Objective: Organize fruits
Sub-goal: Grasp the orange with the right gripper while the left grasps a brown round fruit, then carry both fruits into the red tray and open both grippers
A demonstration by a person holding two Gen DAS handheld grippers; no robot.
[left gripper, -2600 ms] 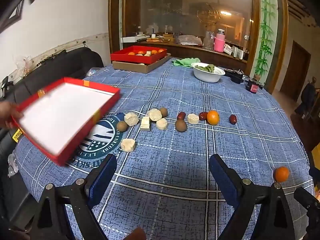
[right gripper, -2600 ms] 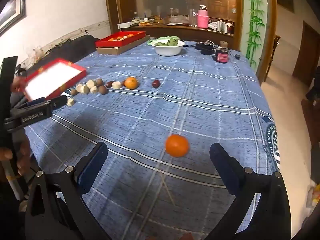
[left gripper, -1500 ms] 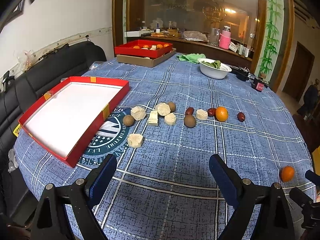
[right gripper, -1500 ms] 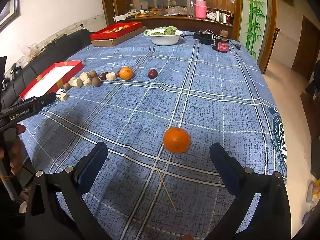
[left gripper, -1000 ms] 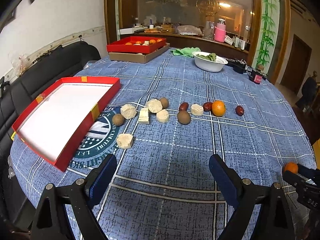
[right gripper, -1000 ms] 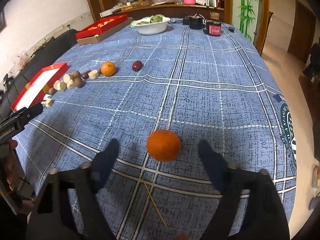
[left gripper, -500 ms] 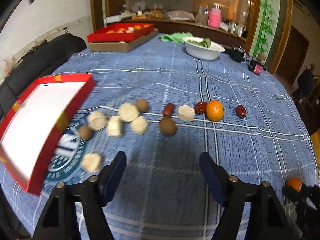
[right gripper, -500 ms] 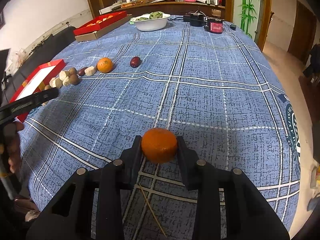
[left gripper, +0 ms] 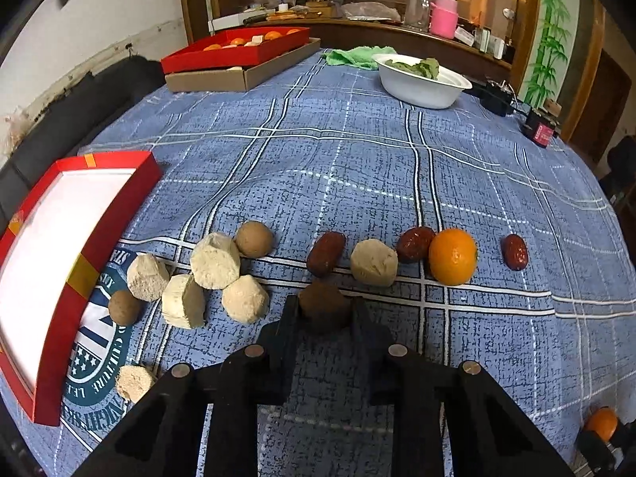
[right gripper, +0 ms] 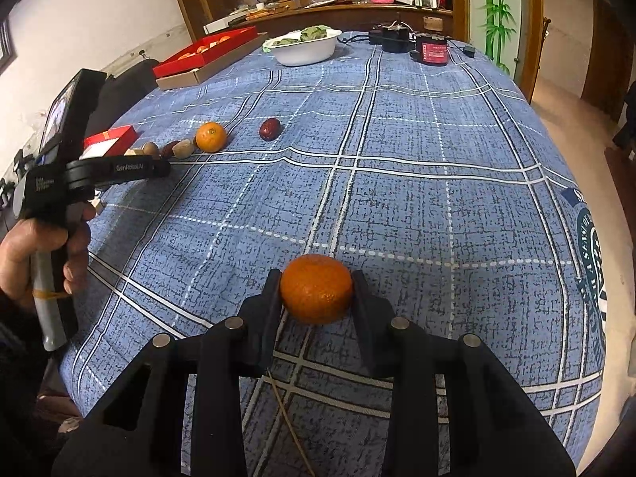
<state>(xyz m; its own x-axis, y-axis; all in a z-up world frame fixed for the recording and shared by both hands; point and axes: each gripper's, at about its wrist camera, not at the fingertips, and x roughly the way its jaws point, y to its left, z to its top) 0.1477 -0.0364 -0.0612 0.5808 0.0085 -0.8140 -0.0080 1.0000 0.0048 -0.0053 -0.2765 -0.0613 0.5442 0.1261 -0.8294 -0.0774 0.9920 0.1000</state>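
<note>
left gripper (left gripper: 324, 310) in its own wrist view is closing on a brown round fruit (left gripper: 324, 305) at the front of the row on the blue tablecloth (left gripper: 357, 159), pads right at its sides. red tray (left gripper: 47, 254) sits empty off to the left.

right wrist view: right gripper (right gripper: 316, 292) is clamped on a mandarin (right gripper: 317, 288), apparently down on the cloth. so we're at the pickup step; next i'd guess both lift and head for the tray, the right one with far more table to cross.

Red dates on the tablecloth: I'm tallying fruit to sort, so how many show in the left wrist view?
3: one left of the pale lump, one touching the orange, one alone at far right. Others may be hidden.
</note>
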